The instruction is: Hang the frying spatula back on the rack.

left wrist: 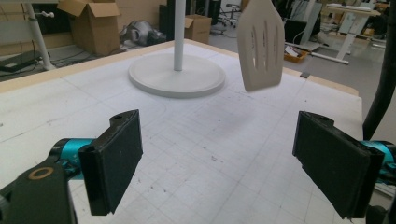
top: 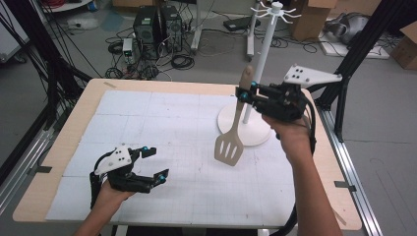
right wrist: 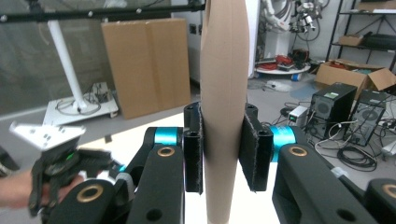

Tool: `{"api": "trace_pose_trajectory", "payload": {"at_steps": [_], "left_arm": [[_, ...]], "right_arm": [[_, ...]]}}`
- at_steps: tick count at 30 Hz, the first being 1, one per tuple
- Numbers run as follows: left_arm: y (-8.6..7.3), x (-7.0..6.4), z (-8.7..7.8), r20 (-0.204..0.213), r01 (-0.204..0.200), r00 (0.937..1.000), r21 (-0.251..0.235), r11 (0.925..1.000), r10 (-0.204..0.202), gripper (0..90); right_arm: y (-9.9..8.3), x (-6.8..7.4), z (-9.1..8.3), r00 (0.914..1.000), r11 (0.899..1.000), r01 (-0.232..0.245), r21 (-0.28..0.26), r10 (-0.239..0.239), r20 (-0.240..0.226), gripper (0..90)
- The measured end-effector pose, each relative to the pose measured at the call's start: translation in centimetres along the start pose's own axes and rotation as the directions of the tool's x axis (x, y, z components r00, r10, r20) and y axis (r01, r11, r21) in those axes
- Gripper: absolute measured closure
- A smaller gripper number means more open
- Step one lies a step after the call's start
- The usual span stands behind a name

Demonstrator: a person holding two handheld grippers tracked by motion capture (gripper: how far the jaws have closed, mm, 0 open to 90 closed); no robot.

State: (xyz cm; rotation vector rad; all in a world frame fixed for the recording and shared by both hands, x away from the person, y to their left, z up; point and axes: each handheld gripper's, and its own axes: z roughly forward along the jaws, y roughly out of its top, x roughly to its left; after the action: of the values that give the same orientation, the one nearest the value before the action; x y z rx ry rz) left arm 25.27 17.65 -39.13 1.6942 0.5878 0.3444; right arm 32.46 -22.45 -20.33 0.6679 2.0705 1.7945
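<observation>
Black jaws of the right gripper (right wrist: 220, 149) clamp flat on the handle of a beige slotted spatula (top: 230, 143), which hangs blade-down above the table (top: 78, 118), beside the white rack's base (left wrist: 154, 79). Looks light, stiff, smooth; the flat handle is probably the surest hold. Left gripper (top: 156, 162) rests low, jaws wide apart, holding nothing.

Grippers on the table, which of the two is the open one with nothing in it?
The left gripper, low near the table's front left. Its jaws stand wide apart and empty, while the right gripper is clamped on the spatula handle.
</observation>
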Motion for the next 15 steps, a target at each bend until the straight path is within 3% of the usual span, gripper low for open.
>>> {"api": "trace_pose_trajectory", "payload": {"at_steps": [11, 15], "left_arm": [[-0.5, 0.2, -0.2, -0.022, 0.011, 0.9997, 0.000, 0.9999, -0.011, 17.0], [-0.6, 0.4, -0.2, -0.023, 0.010, 0.9997, 0.004, 0.9999, -0.010, 17.1]], "right_arm": [[3.2, -5.4, 0.3, 0.9981, 0.998, -0.040, -0.038, 0.042, 0.046, 73.5], [3.7, -6.9, 0.6, 0.9972, 0.997, -0.060, -0.049, 0.062, 0.041, 73.6]]}}
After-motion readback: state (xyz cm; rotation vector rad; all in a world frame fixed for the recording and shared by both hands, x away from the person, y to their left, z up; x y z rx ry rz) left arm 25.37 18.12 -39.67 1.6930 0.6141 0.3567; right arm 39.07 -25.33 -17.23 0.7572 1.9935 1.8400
